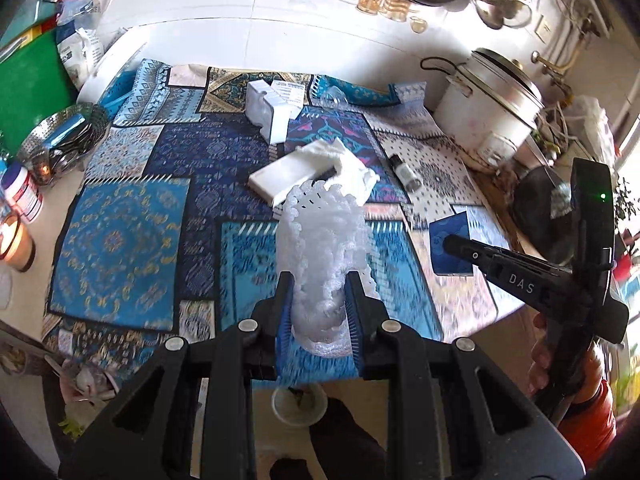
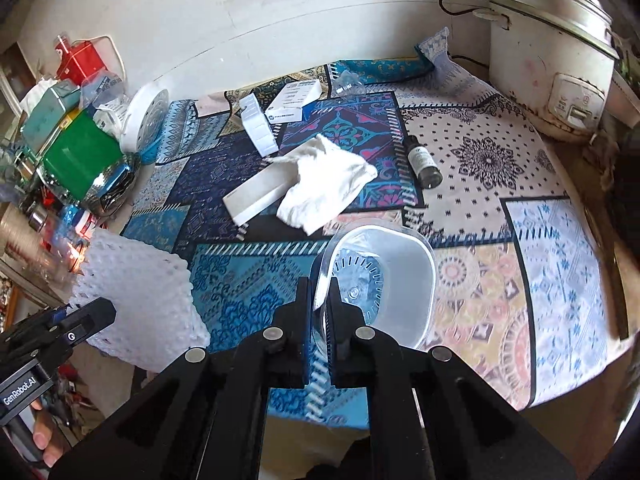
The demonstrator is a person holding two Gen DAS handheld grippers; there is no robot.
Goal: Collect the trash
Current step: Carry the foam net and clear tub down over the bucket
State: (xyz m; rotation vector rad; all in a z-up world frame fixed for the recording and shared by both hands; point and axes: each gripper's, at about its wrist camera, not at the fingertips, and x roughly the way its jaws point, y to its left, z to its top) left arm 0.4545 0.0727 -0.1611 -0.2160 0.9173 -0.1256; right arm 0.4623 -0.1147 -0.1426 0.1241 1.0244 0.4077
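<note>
Left claw is clenched on a white foam mesh sleeve, and right claw pinches the rim of a clear plastic tub. Both are carried above the patterned counter, probably for disposal. A crumpled white tissue remains beyond the tub.

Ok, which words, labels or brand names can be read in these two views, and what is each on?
"DAS": on the right gripper body, seen in the left wrist view.
"GenRobot.AI": on the left gripper body, seen in the right wrist view.
White boxes: printed labels, too small to read.
Dark bottle: label blurred.
Rice cooker panel: unreadable.
</note>
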